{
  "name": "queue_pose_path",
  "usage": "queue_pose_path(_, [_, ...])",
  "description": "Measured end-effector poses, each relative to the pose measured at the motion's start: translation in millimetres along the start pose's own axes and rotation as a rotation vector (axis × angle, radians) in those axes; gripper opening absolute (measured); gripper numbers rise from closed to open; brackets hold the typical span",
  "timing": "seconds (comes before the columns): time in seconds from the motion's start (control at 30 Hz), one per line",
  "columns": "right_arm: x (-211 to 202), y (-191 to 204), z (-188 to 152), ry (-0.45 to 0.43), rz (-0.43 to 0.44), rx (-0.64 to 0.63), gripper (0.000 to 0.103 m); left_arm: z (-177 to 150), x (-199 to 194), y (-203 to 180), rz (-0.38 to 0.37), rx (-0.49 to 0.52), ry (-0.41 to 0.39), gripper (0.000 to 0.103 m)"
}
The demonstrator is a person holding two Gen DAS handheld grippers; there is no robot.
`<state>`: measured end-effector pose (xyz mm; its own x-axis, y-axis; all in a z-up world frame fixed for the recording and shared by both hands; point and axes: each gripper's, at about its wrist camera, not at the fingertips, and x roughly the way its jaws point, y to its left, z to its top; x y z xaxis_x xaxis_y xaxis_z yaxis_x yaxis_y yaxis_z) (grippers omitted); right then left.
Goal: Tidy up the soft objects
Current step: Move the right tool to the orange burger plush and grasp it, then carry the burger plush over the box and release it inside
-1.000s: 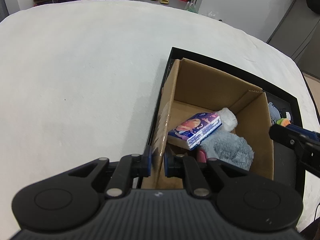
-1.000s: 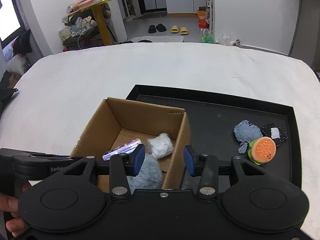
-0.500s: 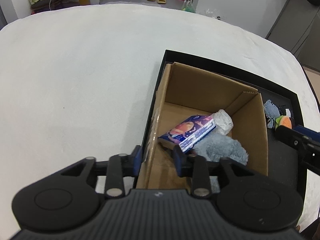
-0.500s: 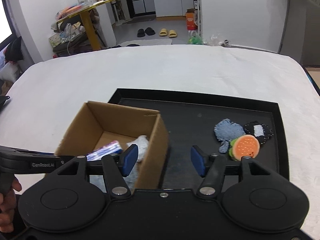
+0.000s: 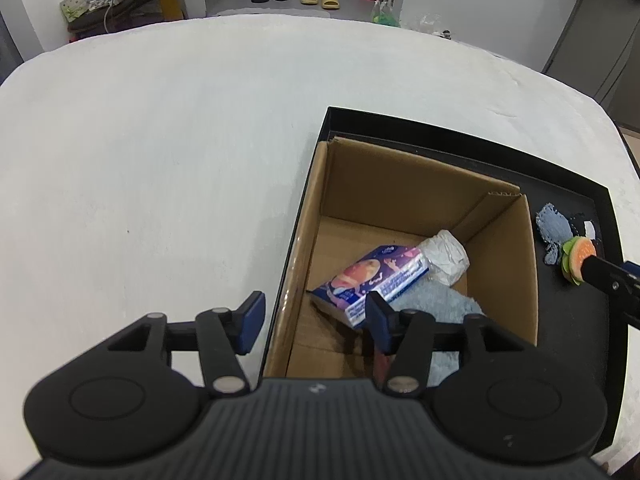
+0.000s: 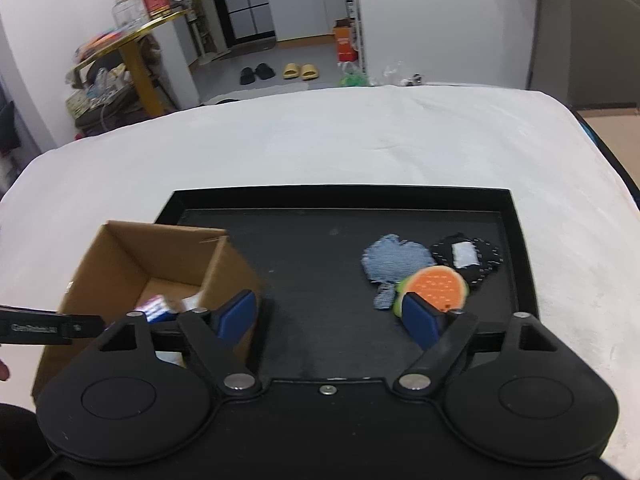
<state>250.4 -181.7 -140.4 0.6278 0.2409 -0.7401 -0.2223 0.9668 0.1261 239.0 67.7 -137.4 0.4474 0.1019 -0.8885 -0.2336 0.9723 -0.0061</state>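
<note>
A cardboard box (image 5: 400,184) stands at the left end of a black tray (image 6: 320,248). It holds a blue tissue pack (image 5: 372,276), a white crumpled wad (image 5: 446,258) and a grey fluffy cloth (image 5: 436,304). My left gripper (image 5: 312,322) is open and empty, straddling the box's left wall near its front corner. My right gripper (image 6: 330,314) is open and empty above the tray floor. Just beyond its right finger lie an orange burger plush (image 6: 434,290), a denim patch (image 6: 394,260) and a black patch (image 6: 468,258).
The tray sits on a white cloth-covered table (image 5: 160,152). The box also shows in the right wrist view (image 6: 152,256). The right gripper's tip shows at the right edge of the left wrist view (image 5: 612,280). A room with shelves and slippers lies beyond.
My left gripper opened, letting go of the box's left wall. My right gripper opened wider and moved right, from the box's right wall toward the burger plush.
</note>
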Motion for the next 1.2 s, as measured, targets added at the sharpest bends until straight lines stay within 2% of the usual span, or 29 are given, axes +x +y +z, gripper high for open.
queue_pose_path(0.2, [12.1,-23.9,-3.8,0.004,-0.015,0.037,0.085,5.1,3.4,-8.9,0.030,0.003,-0.003,0.056])
queue_pose_path(0.3, [18.8,-33.7,-7.1,-0.003,-0.014,0.049,0.090,8.1,4.6,-13.6,0.040,0.008,-0.002,0.056])
queue_pose_path(0.5, [37.8,-50.7,-15.5,-0.017,-0.025,0.073,0.091,5.4,8.7,-25.6,0.078,0.049,0.003,0.064])
queue_pose_path(0.87, [61.1,-70.3,-19.1,-0.013,-0.076,0.129,0.090,5.1,14.2,-38.6,0.134,0.086,0.012,0.066])
queue_pose_path(0.97, [66.3,-73.3,-20.4,-0.005,-0.091,0.133,0.082,4.2,14.9,-41.1,0.146,0.097,0.012,0.066])
queue_pose_path(1.0, [68.1,-74.4,-20.9,0.001,-0.087,0.137,0.072,3.6,15.6,-42.0,0.149,0.102,0.011,0.066])
queue_pose_path(1.03, [69.9,-75.3,-22.1,0.012,-0.082,0.140,0.055,3.3,16.3,-42.6,0.151,0.105,0.009,0.066])
queue_pose_path(1.07, [71.0,-75.7,-22.6,0.021,-0.077,0.143,0.045,2.7,16.5,-42.5,0.153,0.105,0.010,0.066])
queue_pose_path(1.2, [63.6,-74.3,-25.1,0.015,-0.073,0.140,0.040,1.7,15.4,-41.4,0.150,0.093,0.011,0.066])
